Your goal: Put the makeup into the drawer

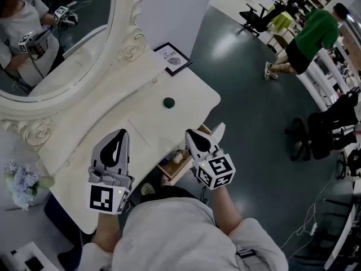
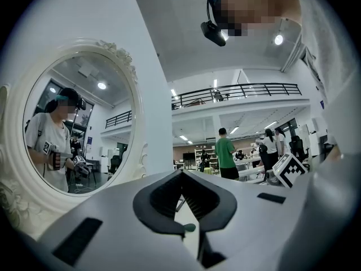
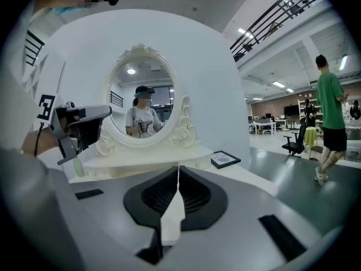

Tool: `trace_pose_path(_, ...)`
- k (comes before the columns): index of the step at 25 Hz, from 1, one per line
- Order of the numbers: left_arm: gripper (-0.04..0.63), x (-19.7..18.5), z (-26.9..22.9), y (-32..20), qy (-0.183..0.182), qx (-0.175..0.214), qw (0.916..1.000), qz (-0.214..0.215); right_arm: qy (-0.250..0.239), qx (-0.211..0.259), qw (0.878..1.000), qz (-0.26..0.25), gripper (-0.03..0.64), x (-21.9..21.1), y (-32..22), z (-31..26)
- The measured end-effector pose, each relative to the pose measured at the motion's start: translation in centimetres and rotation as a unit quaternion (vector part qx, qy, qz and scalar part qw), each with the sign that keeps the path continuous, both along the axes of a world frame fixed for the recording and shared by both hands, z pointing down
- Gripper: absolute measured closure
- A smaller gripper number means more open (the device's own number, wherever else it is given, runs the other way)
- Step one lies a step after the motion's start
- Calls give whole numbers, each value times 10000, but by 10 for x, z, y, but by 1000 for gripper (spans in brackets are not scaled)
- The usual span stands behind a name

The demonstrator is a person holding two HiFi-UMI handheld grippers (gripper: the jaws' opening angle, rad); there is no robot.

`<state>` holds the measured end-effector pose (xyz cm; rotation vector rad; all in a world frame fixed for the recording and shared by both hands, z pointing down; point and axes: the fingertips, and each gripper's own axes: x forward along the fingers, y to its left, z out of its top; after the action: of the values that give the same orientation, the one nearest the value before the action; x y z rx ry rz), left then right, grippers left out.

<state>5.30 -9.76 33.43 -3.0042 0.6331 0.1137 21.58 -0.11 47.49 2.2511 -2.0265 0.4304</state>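
Observation:
A small round dark-green makeup case (image 1: 168, 102) lies on the white vanity table (image 1: 135, 123), to the right of its middle. Through a slit low between the left jaws, the same green case (image 2: 189, 227) peeks out. Under the table's front edge a drawer (image 1: 176, 165) stands open with small items inside. My left gripper (image 1: 119, 134) hovers over the table's near edge, jaws closed tip to tip and holding nothing. My right gripper (image 1: 192, 134) hangs above the open drawer, also shut and empty. In the gripper views, the left gripper (image 2: 181, 173) and right gripper (image 3: 179, 169) each show their tips meeting.
An oval mirror (image 1: 56, 38) in an ornate white frame backs the table. A black picture frame (image 1: 174, 58) sits at the far right corner, pale flowers (image 1: 20, 179) at the left. A person in green (image 1: 313, 35) walks beyond; office chairs (image 1: 321, 131) stand on the dark floor.

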Motion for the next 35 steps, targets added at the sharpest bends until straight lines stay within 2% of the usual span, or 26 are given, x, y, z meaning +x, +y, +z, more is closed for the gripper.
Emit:
trace_pose_path(20, 583, -6, -11, -6, 43, 77, 9999, -148, 237, 1010, 9938, -389, 594, -16, -20, -89)
trace_pose_path(32, 583, -12, -17, -8, 60, 122, 9995, -281, 357, 1311, 9892, -556, 594, -22, -20, -121)
trace_pose_path(35, 583, -13, -13, -8, -53, 107, 9995, -292, 444, 1368, 9879, -588, 594, -23, -21, -126)
